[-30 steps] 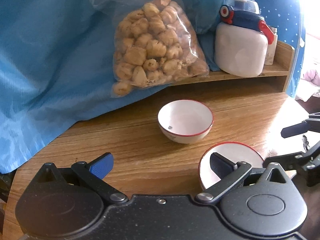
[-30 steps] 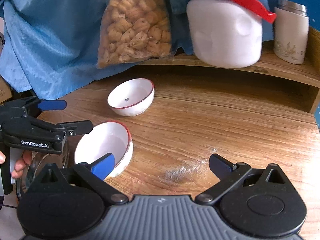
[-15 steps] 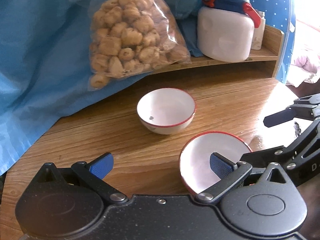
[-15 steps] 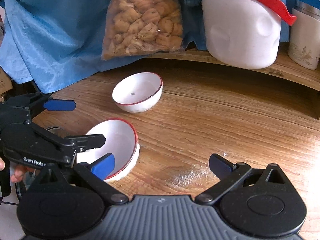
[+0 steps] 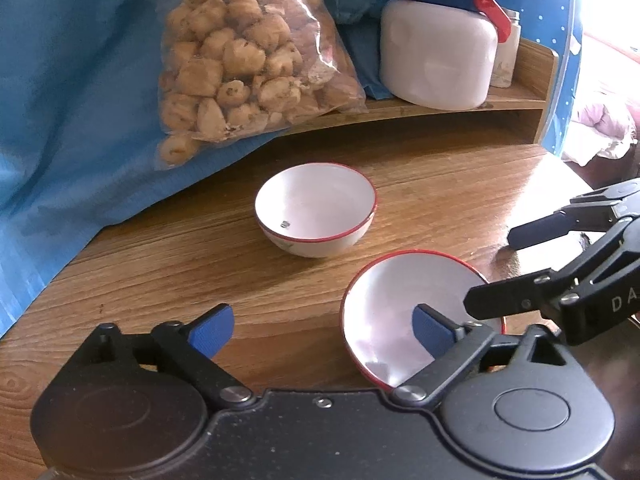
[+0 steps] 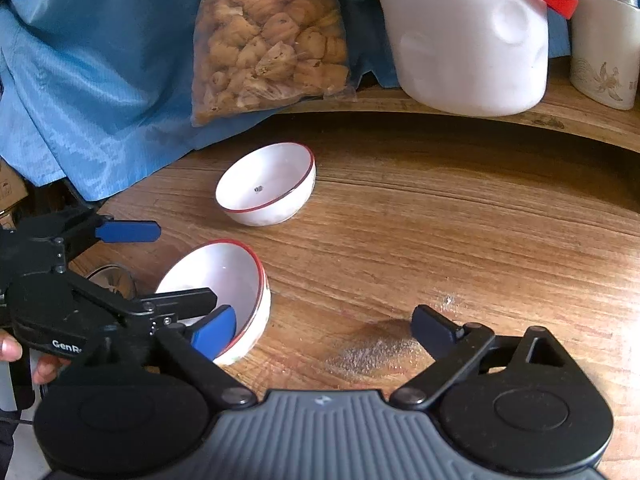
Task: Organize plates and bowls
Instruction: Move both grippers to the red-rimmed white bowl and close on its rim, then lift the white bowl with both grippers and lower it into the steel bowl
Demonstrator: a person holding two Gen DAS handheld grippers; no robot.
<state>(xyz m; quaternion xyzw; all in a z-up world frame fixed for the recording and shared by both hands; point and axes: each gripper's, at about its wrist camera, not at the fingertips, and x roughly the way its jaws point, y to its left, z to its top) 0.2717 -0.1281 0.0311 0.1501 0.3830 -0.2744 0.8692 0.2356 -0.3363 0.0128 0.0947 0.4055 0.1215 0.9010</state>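
Blue-padded jaws of the left gripper (image 5: 322, 330) and right gripper (image 6: 324, 326) are standing wide, having just been closing slightly, gripping nothing. One finger of each is reaching into the near bowl (image 5: 404, 312), tilted on the wooden tabletop (image 6: 460, 240). The far bowl (image 5: 316, 214) is sitting upright near the snack bag (image 5: 248, 52).

Both grippers (image 5: 324, 330) (image 6: 324, 330) jaws closing a bit, nearer bowl (image 5: 392, 312) tilted up since earlier.
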